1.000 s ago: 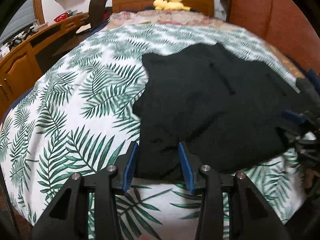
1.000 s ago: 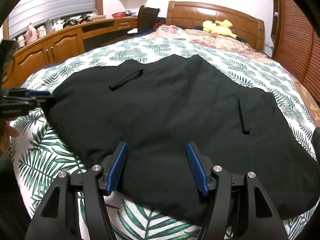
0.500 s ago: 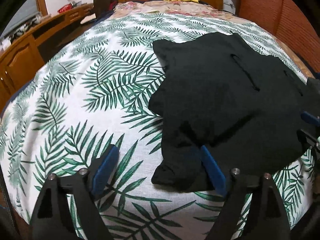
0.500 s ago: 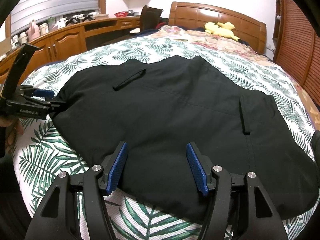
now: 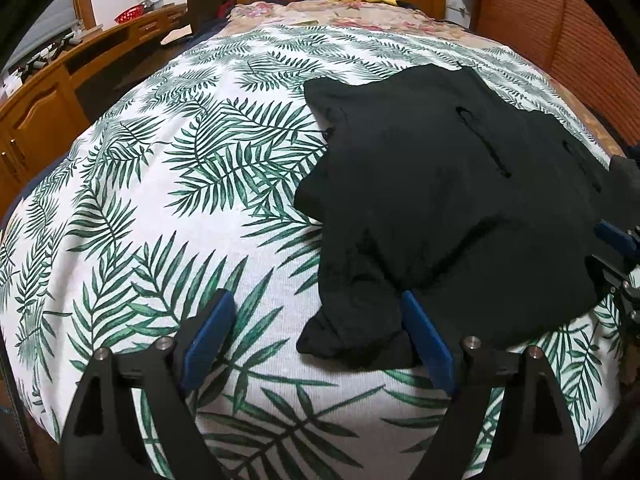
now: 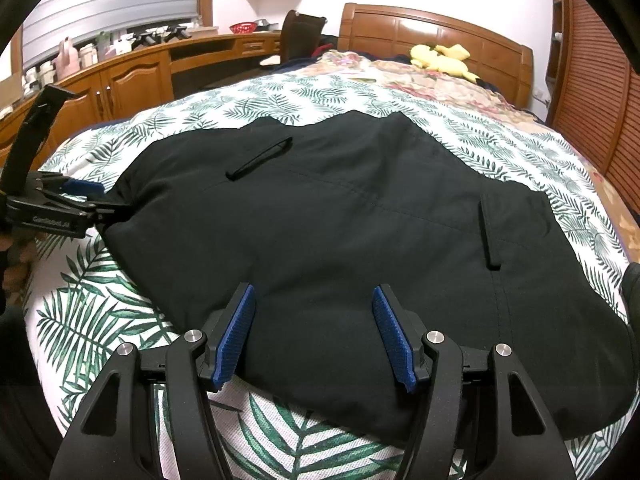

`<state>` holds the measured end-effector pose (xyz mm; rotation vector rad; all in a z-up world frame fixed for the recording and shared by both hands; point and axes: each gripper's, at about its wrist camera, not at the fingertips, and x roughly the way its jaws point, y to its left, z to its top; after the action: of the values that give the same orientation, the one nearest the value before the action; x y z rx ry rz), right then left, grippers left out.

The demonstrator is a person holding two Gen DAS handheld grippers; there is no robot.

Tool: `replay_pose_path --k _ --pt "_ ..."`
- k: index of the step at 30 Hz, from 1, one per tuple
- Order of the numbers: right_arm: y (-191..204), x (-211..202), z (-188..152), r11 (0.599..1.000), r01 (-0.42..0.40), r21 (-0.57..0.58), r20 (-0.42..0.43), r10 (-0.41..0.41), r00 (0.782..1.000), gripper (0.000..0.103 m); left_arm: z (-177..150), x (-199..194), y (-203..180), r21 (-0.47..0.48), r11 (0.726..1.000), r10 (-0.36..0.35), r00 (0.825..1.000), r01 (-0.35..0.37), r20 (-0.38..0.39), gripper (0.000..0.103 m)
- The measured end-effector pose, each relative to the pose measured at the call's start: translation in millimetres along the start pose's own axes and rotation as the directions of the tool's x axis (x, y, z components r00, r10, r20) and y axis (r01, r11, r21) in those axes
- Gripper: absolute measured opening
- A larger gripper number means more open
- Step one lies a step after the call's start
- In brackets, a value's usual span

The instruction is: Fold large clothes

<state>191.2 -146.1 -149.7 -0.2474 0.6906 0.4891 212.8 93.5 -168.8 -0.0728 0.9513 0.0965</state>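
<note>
On leaf-print bed (image 5: 168, 184), black garment (image 5: 440, 208), right edge cut off, folds indistinct.

Your left claw (image 5: 316, 332) is a matte black plastic frame with two angular arms, each pierced by a triangular cut-out and pinned with round silver screws. Its fingers carry flat blue ribbed pads (image 5: 208, 336). Your right claw (image 6: 316, 332) is built the same way: black forked arms, silver screw heads at the joints, blue ridged pads (image 6: 236, 332). Seen side-on from the right wrist camera, the left claw's black body bears small pale lettering, too small to read surely.
</note>
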Motion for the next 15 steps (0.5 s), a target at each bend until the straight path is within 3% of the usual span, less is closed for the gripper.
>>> replay_pose_path --k 2,6,8,13,15 --pt "1 0 0 1.000 0.000 0.000 0.000 0.000 1.000 0.063 -2 -6 0 -0.001 1.000 -0.010 1.000 0.010 0.017 0.083" --pt "1 0 0 1.000 0.001 -0.001 0.000 -0.001 1.000 0.063 -9 -17 0 -0.018 0.997 -0.079 0.996 0.080 0.038 0.058" --pt "1 0 0 1.000 0.000 -0.001 0.000 0.000 1.000 0.063 -12 -19 -1 -0.021 0.996 -0.088 0.995 0.089 0.041 0.052" --pt "-1 -6 -1 1.000 -0.026 0.005 0.010 0.026 1.000 0.063 -13 -16 -1 -0.044 0.995 -0.091 0.995 0.093 0.029 0.050" --pt "-4 -9 -2 0.999 -0.050 0.003 0.007 0.050 0.999 0.063 -13 -16 -1 -0.048 0.993 -0.110 0.993 0.111 0.032 0.034"
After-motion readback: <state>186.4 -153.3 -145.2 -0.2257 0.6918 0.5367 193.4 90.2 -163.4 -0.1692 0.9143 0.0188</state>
